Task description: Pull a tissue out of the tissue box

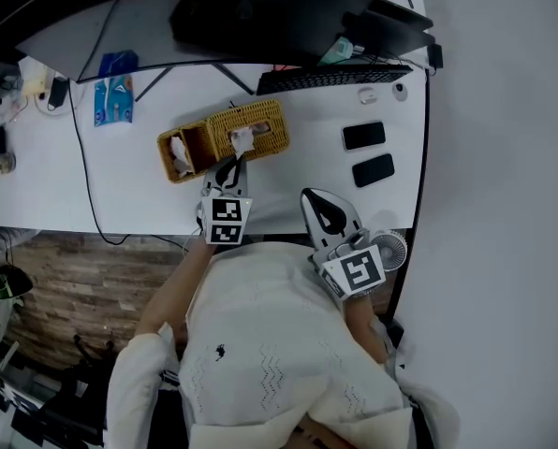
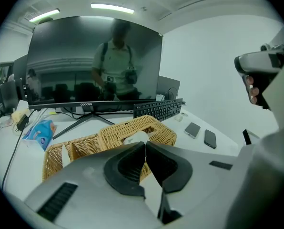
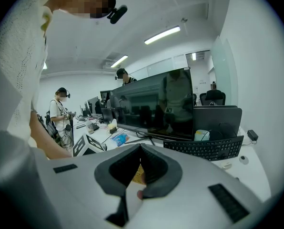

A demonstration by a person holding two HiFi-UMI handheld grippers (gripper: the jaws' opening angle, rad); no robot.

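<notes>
- My left tool (image 1: 232,164) has its jaws pressed together. Their tips sit right at the tissue (image 1: 242,140), and I judge they are nipping its near edge, though the contact itself is too small to confirm.
- In the left gripper view the tissue (image 2: 135,138) shows as a white tuft just past the jaw tips and slightly to their left, so it lies almost straight along the line the left tool (image 2: 145,144) points.
- My right tool (image 1: 315,202) is also closed with nothing in it. In its own view the right tool (image 3: 140,148) has its jaw tips meeting, with only background visible in the gap behind them.
- The right tool hangs off the tabletop's near edge, close to my body and well apart from the tissue. The left hand is clearly the nearer one.
- The tissue stands up from the slot in the top of the woven tissue box (image 1: 260,120), which rests on the white tabletop (image 1: 148,195).
- The box's long axis runs across my view, crosswise to the left tool, with an open woven compartment (image 1: 181,152) joined to its left end.
- I judge the pull should go up and back toward me, away from the slot.
- The box looks light, so it may lift with the sheet unless the right tool steadies it.
</notes>
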